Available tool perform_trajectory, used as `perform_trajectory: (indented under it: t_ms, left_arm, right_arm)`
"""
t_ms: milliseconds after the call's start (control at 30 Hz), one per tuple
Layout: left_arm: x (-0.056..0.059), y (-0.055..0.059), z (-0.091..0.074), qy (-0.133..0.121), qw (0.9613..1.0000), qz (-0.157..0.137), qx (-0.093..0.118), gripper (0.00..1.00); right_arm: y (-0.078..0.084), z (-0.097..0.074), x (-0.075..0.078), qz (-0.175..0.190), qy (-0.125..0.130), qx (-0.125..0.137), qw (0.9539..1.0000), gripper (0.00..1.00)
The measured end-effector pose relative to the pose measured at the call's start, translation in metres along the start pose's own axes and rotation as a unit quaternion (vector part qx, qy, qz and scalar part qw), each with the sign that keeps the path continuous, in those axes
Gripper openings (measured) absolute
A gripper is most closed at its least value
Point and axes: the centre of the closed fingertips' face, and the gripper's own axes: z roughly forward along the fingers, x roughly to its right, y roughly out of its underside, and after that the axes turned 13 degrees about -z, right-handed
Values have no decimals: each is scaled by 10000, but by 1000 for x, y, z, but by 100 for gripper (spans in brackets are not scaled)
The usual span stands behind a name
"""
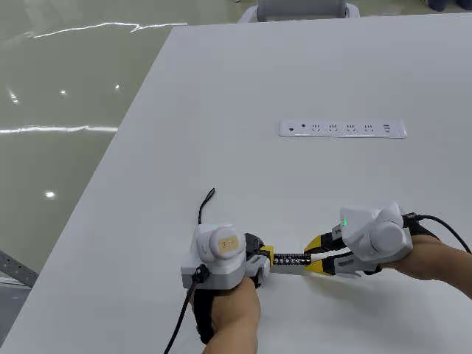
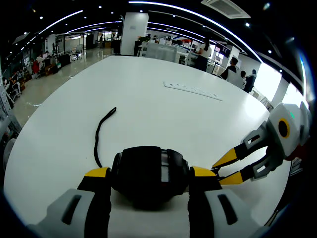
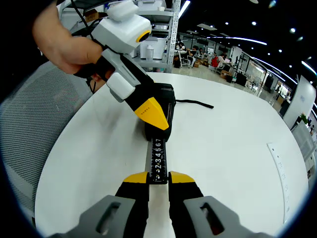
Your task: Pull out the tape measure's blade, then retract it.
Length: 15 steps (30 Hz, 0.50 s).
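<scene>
Both tongs clamped: left on the case, right on the blade.
My left gripper (image 1: 262, 259) is closed around the black tape measure case (image 2: 148, 171), one jaw pressed on each side of it. My right gripper (image 3: 158, 177) pinches the blade (image 3: 157, 157) at its end. A short numbered stretch of blade spans the gap between the two grippers. The case sits on the white table (image 1: 295, 81). Its black strap (image 2: 101, 131) trails off across the table from the case. A white power strip (image 1: 342, 129) lies well apart, farther up the table.
</scene>
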Motion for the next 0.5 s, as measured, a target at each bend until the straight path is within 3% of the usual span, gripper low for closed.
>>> perform_trajectory:
  t_ms: [500]
  left_arm:
    - [-1,0,0,35,10000,-48,13,59]
  right_arm:
    - [-2,3,1,6,9,17,10000,13]
